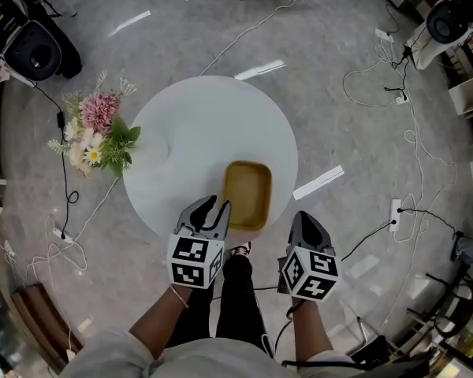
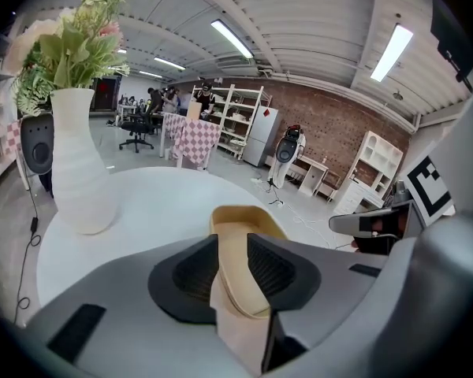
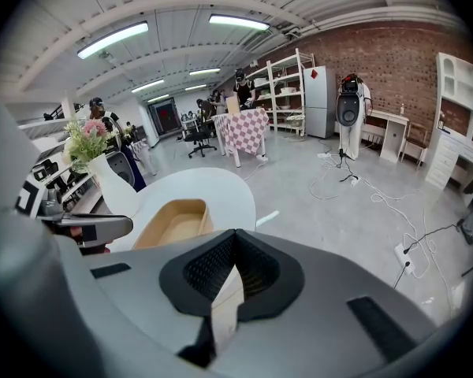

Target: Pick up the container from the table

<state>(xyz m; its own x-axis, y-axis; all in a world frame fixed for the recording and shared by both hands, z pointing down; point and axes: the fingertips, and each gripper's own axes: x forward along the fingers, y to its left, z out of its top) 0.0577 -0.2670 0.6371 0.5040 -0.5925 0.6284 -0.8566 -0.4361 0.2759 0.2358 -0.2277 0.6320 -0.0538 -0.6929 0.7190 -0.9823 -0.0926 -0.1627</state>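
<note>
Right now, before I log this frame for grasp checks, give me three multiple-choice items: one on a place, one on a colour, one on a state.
1. Where on the table is the container?
A) at its far edge
B) at its near edge
C) dead centre

2. The container's colour:
A) blue
B) red
C) tan

3. The right gripper has its jaws:
A) together, empty
B) shut on the container
C) wide apart

Answers:
1 B, the head view shows it by the near rim.
2 C, every view shows it tan.
3 A, its own view shows the pads meeting with nothing between.
</note>
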